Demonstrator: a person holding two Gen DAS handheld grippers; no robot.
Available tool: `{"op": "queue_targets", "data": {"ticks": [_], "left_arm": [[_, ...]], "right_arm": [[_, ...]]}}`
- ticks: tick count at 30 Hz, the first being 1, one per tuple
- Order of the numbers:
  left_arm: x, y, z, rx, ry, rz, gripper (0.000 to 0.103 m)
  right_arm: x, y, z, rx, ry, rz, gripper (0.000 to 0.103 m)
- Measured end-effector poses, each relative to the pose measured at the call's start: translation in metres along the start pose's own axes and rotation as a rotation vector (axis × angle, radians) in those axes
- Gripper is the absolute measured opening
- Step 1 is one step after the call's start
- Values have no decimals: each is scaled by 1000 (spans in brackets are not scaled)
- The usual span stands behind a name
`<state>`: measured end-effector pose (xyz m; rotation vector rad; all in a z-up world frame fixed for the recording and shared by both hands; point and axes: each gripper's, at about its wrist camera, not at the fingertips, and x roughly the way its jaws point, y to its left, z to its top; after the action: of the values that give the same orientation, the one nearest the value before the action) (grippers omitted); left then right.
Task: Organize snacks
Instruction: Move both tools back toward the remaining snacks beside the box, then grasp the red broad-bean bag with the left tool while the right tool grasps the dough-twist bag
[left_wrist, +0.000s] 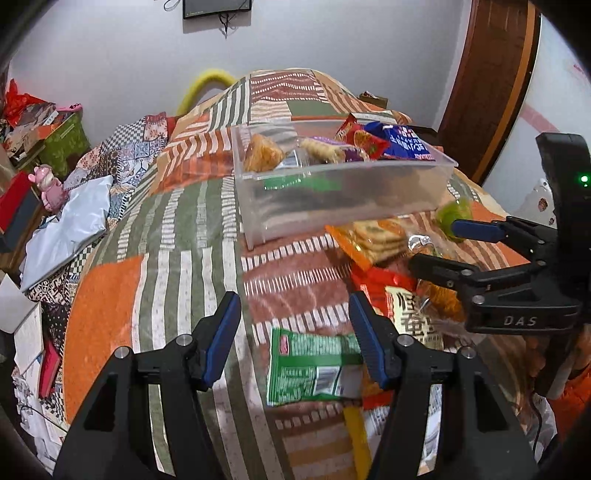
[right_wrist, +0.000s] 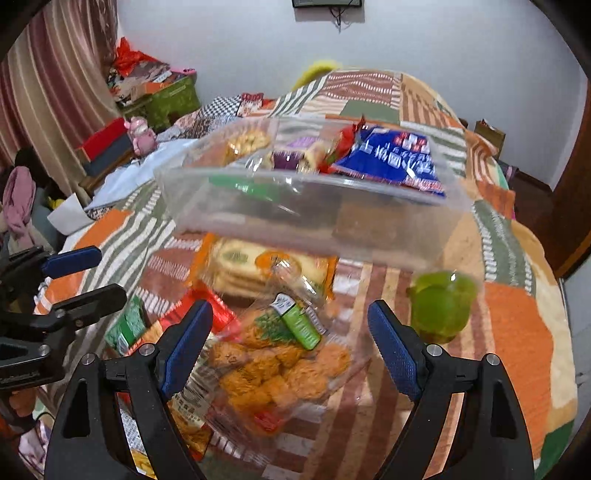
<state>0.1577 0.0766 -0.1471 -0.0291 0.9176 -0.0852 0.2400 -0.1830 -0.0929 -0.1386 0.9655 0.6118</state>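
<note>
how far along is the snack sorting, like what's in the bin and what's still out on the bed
Done: the clear bin already holds several packs, including a blue packet. In hand: nothing; the left tool and the right tool are both open. Left: the green packet, cracker pack, fried-snack bag and green jelly cup.

Even, soft indoor light filled both views, with only faint shadows on the bedspread (left_wrist: 177, 236). Fisheye distortion bowed the walls and darkened the corners to black. Motion blur smeared the clear bin (right_wrist: 306, 218) and the snack packets (right_wrist: 273, 362) below it, heaviest in the right wrist view. Weak glare streaked the plastic.
</note>
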Motion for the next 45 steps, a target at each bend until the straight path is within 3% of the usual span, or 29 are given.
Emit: {"op": "queue_targets", "data": {"ticks": [10, 14, 15, 18, 28, 34, 38, 45], "left_arm": [[-3, -16, -10, 18, 6, -42, 60], [-3, -31, -13, 47, 10, -60, 68], [-2, -35, -14, 54, 12, -65, 68], [1, -44, -15, 70, 28, -81, 72], [21, -70, -19, 97, 93, -121, 75], [29, -82, -20, 132, 84, -103, 75], [48, -87, -23, 131, 140, -99, 74], [46, -85, -23, 110, 115, -109, 67]], "right_arm": [[-9, -24, -34, 30, 39, -44, 88], [-9, -33, -41, 61, 46, -16, 88], [-8, -35, -42, 71, 47, -3, 86], [-7, -36, -43, 74, 47, 27, 65], [-19, -39, -52, 98, 8, 47, 60], [-32, -42, -57, 108, -18, 54, 60], [-37, -43, -61, 120, -31, 68, 60], [-46, -50, -61, 141, -56, 77, 60]]}}
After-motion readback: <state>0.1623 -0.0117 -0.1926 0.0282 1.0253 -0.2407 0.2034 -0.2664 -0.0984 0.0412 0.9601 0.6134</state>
